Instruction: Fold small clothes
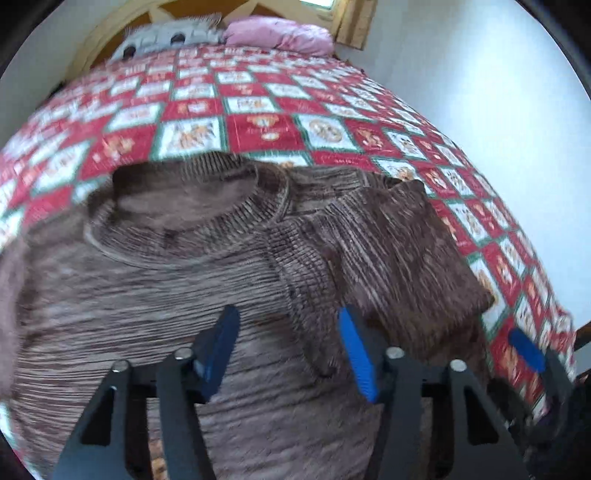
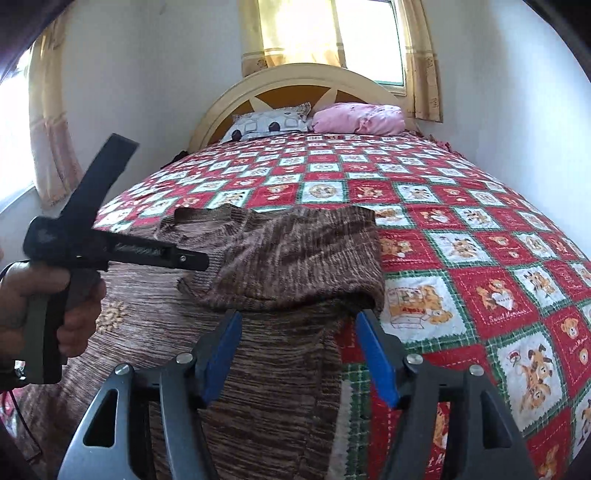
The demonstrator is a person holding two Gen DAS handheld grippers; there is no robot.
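A brown striped knit sweater lies front-up on the bed, its round neckline toward the headboard. Its right sleeve is folded inward over the body. My left gripper is open just above the sweater's shoulder area, holding nothing. In the right wrist view the same sweater shows with the folded sleeve's edge just ahead of my right gripper, which is open and empty over the sweater's right side. The left gripper appears there from the side, held in a hand over the sweater.
The bed has a red, white and green checkered teddy-bear quilt. A patterned pillow and a pink pillow lie by the rounded headboard. A white wall runs along the bed's right side; a curtained window is behind.
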